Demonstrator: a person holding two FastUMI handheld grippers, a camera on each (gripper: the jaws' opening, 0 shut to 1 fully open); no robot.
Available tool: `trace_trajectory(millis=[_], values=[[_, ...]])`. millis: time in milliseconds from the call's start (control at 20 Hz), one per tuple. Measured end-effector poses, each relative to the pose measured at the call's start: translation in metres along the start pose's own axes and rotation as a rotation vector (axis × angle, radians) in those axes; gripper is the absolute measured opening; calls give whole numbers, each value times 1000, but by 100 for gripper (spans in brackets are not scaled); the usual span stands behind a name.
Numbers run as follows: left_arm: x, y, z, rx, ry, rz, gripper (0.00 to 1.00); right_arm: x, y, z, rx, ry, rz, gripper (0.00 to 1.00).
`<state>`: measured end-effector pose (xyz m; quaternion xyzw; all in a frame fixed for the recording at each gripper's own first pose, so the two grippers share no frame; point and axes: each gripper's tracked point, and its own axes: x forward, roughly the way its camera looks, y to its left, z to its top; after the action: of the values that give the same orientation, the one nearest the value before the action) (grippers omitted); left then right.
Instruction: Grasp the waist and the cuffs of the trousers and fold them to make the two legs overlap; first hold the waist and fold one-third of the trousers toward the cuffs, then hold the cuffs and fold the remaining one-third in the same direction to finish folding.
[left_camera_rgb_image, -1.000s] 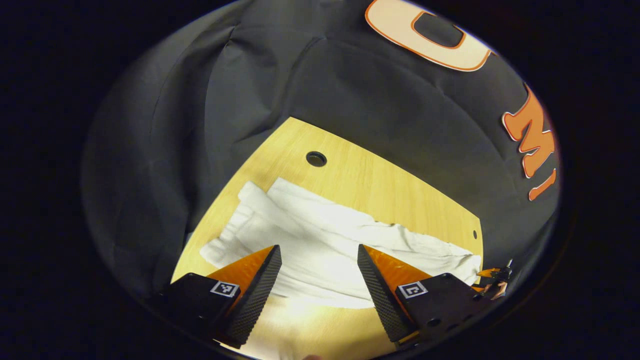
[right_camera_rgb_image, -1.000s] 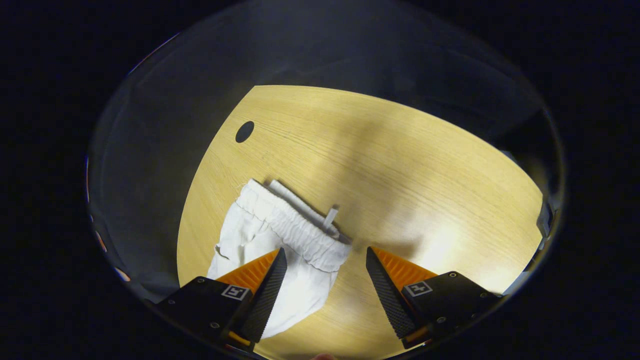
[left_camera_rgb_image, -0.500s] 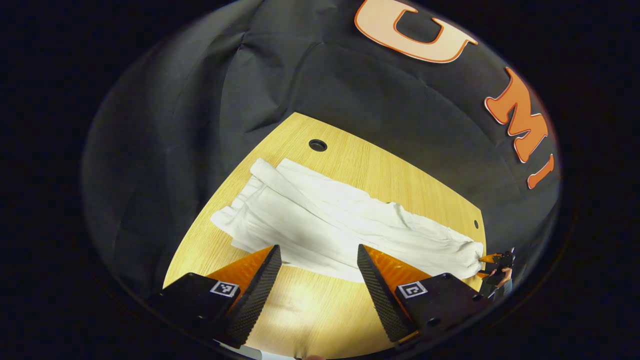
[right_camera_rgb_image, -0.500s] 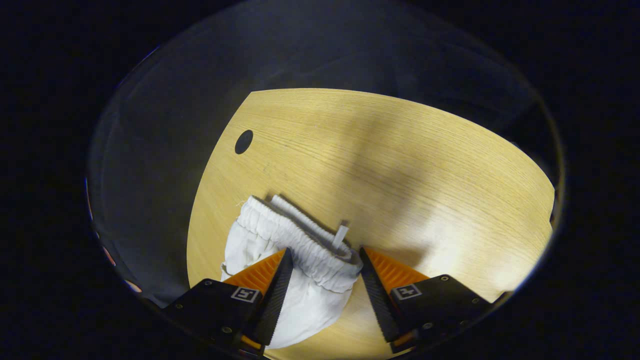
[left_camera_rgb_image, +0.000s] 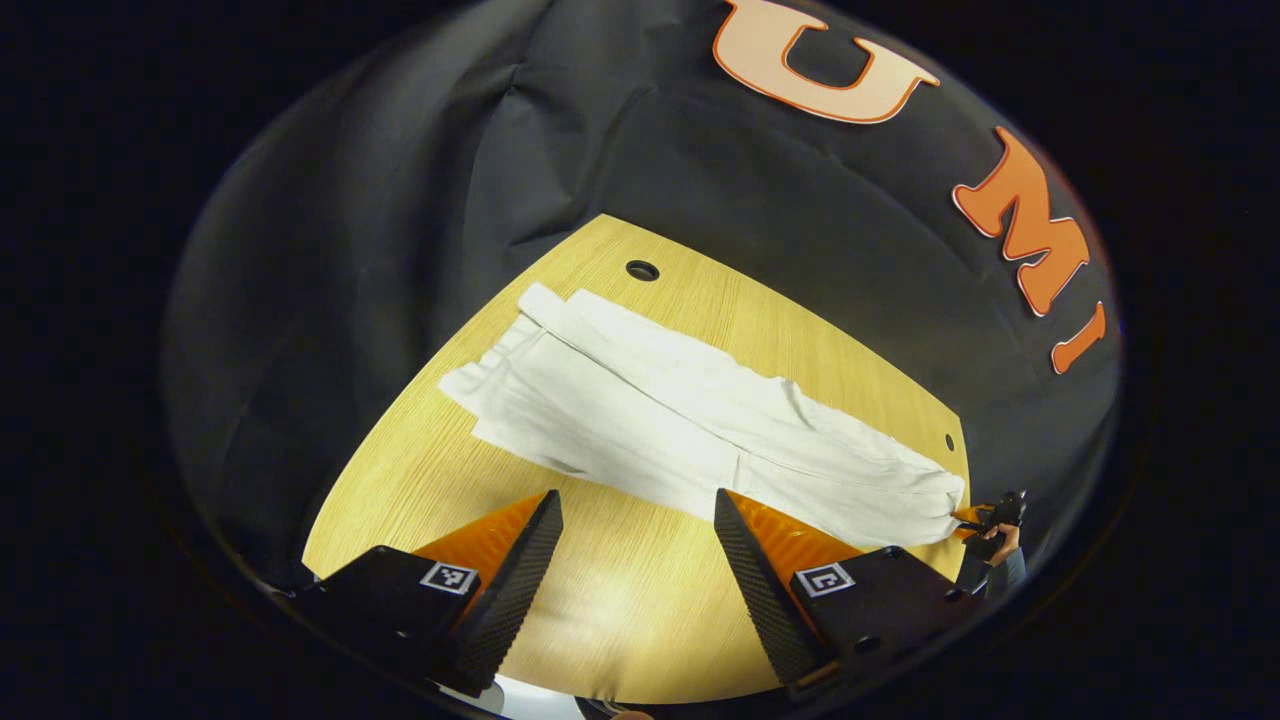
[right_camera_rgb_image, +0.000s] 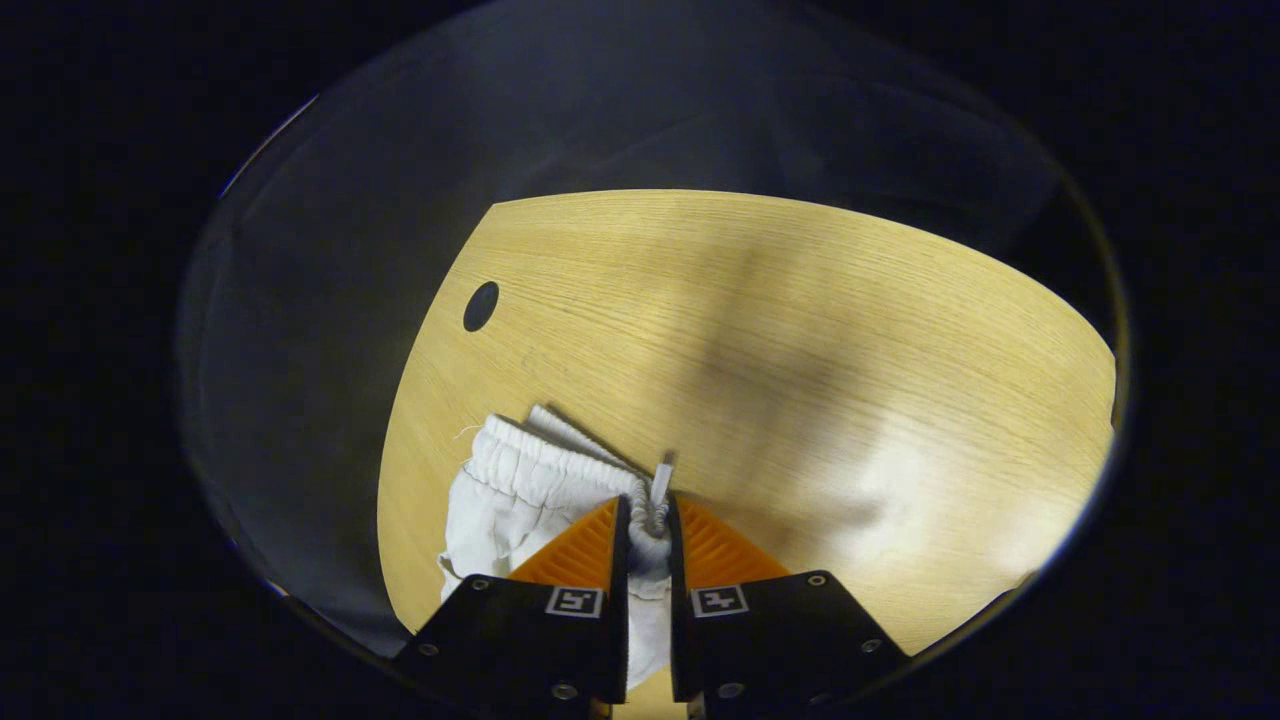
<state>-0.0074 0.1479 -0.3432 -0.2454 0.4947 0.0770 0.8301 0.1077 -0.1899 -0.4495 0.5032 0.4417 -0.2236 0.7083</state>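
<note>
Wooden table (left_camera_rgb_image: 620, 600) is spread with white trousers (left_camera_rgb_image: 660, 420), laid lengthwise near its far edge; bare wood is left in front. Left gripper (left_camera_rgb_image: 638, 560) is held wide above it. Right gripper (right_camera_rgb_image: 646, 530) is clamped onto the elastic waist (right_camera_rgb_image: 540, 470).

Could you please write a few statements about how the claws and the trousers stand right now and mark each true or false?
1. The right claw is shut on the waist of the trousers. True.
2. The left claw is pinching a cuff. False: it is open, over the bare table, touching no cloth.
3. The trousers lie stretched out along the table. True.
4. The trousers are black. False: they are white.
5. The table has a round hole near the trousers' far end. True.
</note>
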Motion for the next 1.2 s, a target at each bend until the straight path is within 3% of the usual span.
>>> trace_trajectory(millis=[450,650,700,750,1200], values=[[-9,-3,-7,5,-19,-31,99,-19,12,19,37,-62,272,16],[-1,0,-10,46,0,-47,100,-15,13,13,63,-81,317,16],[3,1,-10,56,8,-50,96,-14,13,14,78,-83,321,16],[8,3,-10,58,12,-62,100,-15,15,15,89,-89,332,16],[30,35,-11,14,47,-118,96,-15,15,15,87,-114,413,16]])
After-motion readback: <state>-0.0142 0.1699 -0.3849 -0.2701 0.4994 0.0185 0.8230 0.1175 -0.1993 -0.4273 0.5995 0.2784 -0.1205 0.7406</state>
